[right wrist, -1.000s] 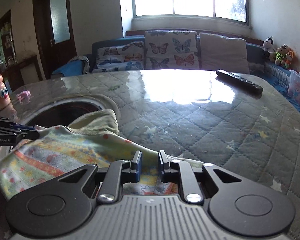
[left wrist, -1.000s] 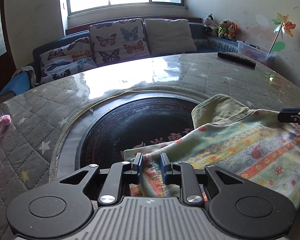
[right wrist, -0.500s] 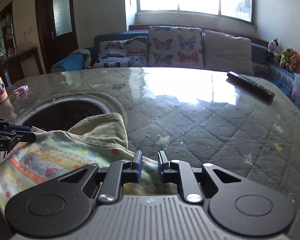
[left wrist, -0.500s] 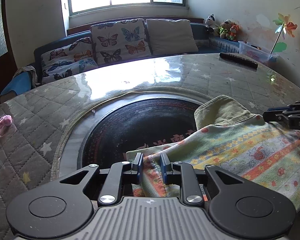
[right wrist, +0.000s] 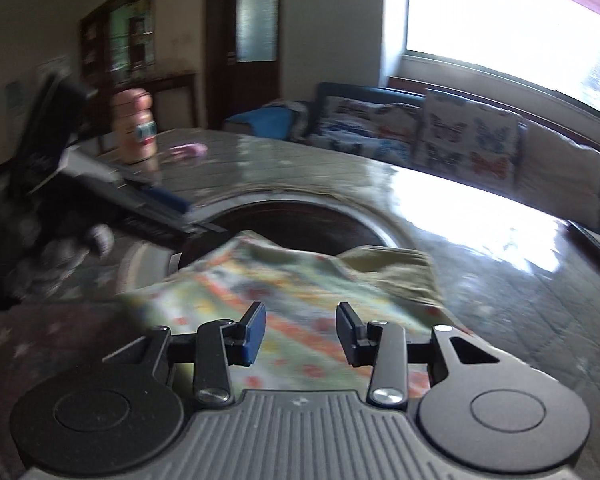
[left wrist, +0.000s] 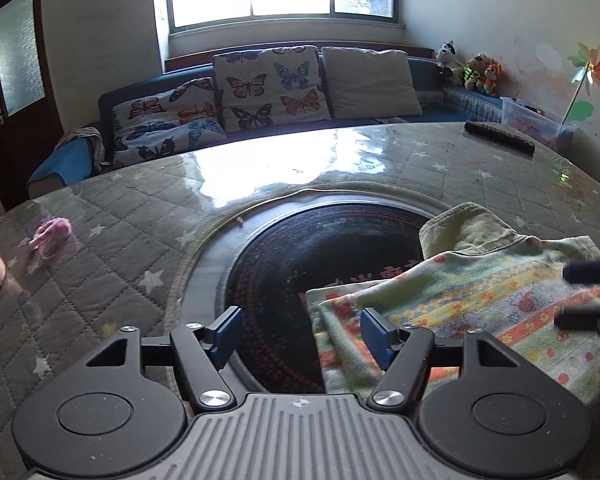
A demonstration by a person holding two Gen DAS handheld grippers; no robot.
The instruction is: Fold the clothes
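Observation:
A small patterned garment point(left wrist: 480, 300) with orange, yellow and green stripes and an olive collar lies folded on the round table, partly over the dark centre disc point(left wrist: 324, 256). My left gripper point(left wrist: 302, 336) is open; the garment's left edge lies just inside its right finger. My right gripper point(right wrist: 300, 334) is open and empty, hovering over the garment point(right wrist: 284, 296). The right wrist view is motion-blurred. The right gripper's fingers point(left wrist: 588, 272) show at the right edge of the left wrist view; the left gripper point(right wrist: 140, 200) shows at left in the right wrist view.
The table has a grey quilted star cover point(left wrist: 100, 248) under glass. A pink toy point(left wrist: 52, 232) lies at left, a black remote point(left wrist: 500, 136) at the far right. A finger-shaped figurine point(right wrist: 136, 128) stands on the table. A sofa with butterfly cushions point(left wrist: 260, 88) is behind.
Both grippers have opened and let go of the garment, which now lies on the table. The left gripper has shifted left. The right gripper has swung left, blurring its view.

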